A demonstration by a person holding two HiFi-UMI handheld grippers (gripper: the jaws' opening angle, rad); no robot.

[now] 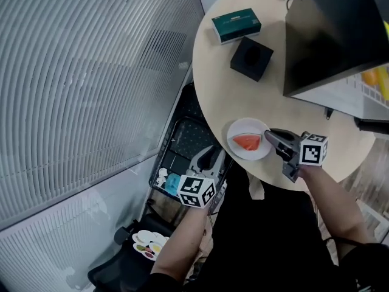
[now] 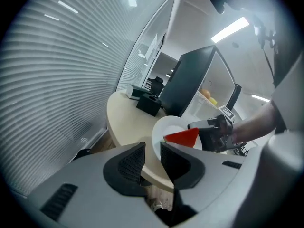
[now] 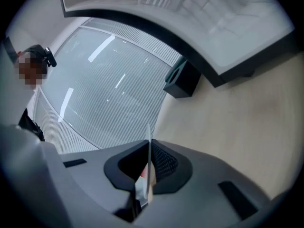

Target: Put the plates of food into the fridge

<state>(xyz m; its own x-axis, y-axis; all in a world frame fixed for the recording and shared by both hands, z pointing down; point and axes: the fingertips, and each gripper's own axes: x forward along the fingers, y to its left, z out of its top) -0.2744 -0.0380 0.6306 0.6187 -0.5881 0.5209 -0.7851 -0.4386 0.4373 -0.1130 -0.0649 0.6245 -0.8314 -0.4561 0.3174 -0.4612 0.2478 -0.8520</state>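
From the head view, a round pale worktop carried a teal box and a black box near its far left edge, and a black fridge along its far right side. A white plate sat at the near edge of the worktop, with a red watermelon slice lying on it. The right tongs reached in from the right and met the plate's right rim. The left tongs hung off the worktop, just below its near left edge, over a dark tray on the floor.

From the left gripper view, the left tongs stood a narrow gap apart, with nothing between their pads. Beyond them, the plate lay close to the near edge of the worktop, and the watermelon slice pointed toward the right tongs, which were at the plate's rim. The black box and the fridge stood farther back.

From the right gripper view, the right tongs were clamped on the rim of the plate, which showed edge-on as a thin white line between the pads. A touch of red was visible just to its left. The worktop spread out to the right, with the black box near its far edge.
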